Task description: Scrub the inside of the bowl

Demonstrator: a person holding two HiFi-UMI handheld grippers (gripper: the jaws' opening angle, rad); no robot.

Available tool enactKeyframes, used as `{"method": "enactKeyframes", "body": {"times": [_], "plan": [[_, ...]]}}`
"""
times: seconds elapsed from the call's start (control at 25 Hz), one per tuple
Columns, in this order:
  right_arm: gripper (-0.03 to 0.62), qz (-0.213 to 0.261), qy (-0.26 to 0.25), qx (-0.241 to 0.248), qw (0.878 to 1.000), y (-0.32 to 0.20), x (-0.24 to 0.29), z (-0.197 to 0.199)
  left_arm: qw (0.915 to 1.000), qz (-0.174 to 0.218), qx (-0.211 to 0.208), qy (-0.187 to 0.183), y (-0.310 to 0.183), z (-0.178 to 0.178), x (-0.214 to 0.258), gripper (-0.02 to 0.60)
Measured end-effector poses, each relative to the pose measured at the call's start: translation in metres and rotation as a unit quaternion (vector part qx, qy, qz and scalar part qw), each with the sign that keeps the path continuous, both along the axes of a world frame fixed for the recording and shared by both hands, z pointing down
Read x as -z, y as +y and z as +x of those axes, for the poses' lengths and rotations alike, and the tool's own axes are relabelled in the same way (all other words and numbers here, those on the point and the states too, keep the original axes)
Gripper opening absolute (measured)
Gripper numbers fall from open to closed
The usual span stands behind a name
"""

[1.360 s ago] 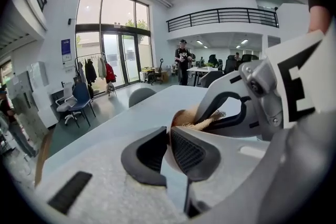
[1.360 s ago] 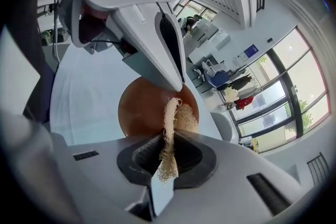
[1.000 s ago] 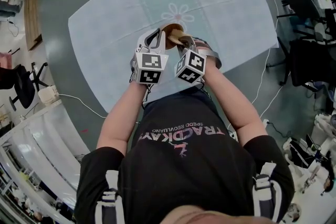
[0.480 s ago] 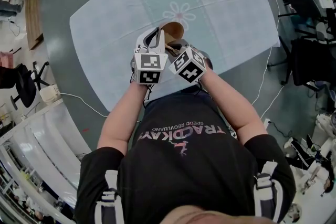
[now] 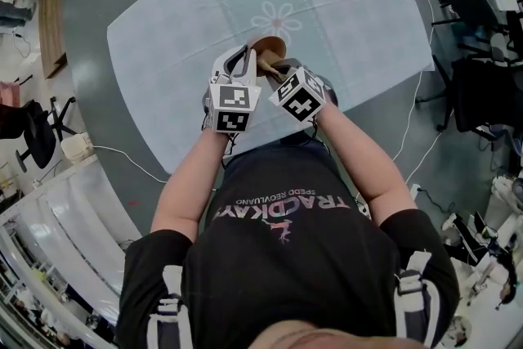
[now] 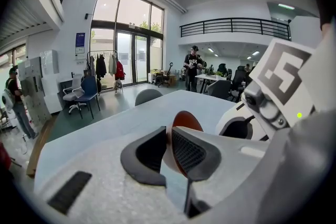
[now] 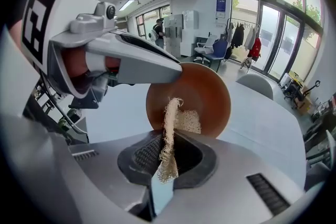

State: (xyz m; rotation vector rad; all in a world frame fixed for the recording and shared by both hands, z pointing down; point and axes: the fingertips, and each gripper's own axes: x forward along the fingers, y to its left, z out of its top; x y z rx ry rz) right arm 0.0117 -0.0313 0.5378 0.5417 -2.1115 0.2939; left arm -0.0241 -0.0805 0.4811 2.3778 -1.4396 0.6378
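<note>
A brown wooden bowl (image 5: 270, 50) is held tilted above the table, its hollow facing my right gripper. My left gripper (image 5: 248, 63) is shut on the bowl's rim; in the left gripper view the bowl (image 6: 184, 121) shows edge-on between the pads. My right gripper (image 5: 276, 71) is shut on a beige loofah scrub pad (image 7: 167, 136). The far end of the scrub pad (image 7: 188, 120) lies against the inside of the bowl (image 7: 202, 92). In the right gripper view the left gripper (image 7: 176, 72) reaches in from the left onto the bowl's top rim.
A pale blue tablecloth with a flower print (image 5: 282, 16) covers the rounded table (image 5: 163, 53). Grey floor surrounds it. Chairs and cables (image 5: 478, 86) stand at the right, a white counter (image 5: 57, 217) at the lower left. People (image 6: 193, 66) stand far off in the room.
My right gripper has swung back and forth beside the left, shifting the scrub pad inside the bowl. The bowl's tilt changed slightly. The left gripper kept its place.
</note>
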Motion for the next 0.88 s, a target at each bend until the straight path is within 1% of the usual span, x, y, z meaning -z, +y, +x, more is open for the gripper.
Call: {"method": "enactKeyframes", "body": {"times": [0.2,0.4,0.48,0.52,0.64,0.68,0.72,0.76,0.88], "plan": [[0.032,0.030,0.039,-0.005,0.999,-0.017,0.000,0.018,0.9997,-0.019,-0.014,-0.004,0.005,0.007,-0.012,0.043],[0.032,0.094,0.071,0.005,0.993,-0.034,0.011,0.027,0.9994,-0.016,-0.029,-0.009,0.004,0.017,-0.010,0.043],[0.032,0.131,0.096,0.025,0.986,-0.038,0.015,0.027,0.9990,-0.018,-0.038,-0.013,0.005,0.022,-0.012,0.043],[0.032,0.151,0.113,0.041,0.981,-0.040,0.016,0.026,0.9988,-0.017,-0.042,-0.017,0.005,0.024,-0.013,0.043],[0.032,0.216,0.166,0.094,0.958,-0.041,0.019,0.025,0.9975,-0.015,-0.057,-0.038,0.005,0.028,-0.015,0.043],[0.032,0.232,0.179,0.108,0.950,-0.040,0.020,0.024,0.9968,-0.013,-0.063,-0.046,0.005,0.028,-0.015,0.043],[0.032,0.241,0.187,0.117,0.945,-0.040,0.020,0.023,0.9963,-0.010,-0.067,-0.052,0.006,0.028,-0.015,0.043],[0.032,0.245,0.191,0.121,0.943,-0.039,0.020,0.022,0.9962,-0.008,-0.069,-0.054,0.006,0.027,-0.014,0.043],[0.032,0.236,0.187,0.113,0.947,-0.039,0.017,0.023,0.9970,-0.001,-0.062,-0.045,0.005,0.026,-0.011,0.041]]}}
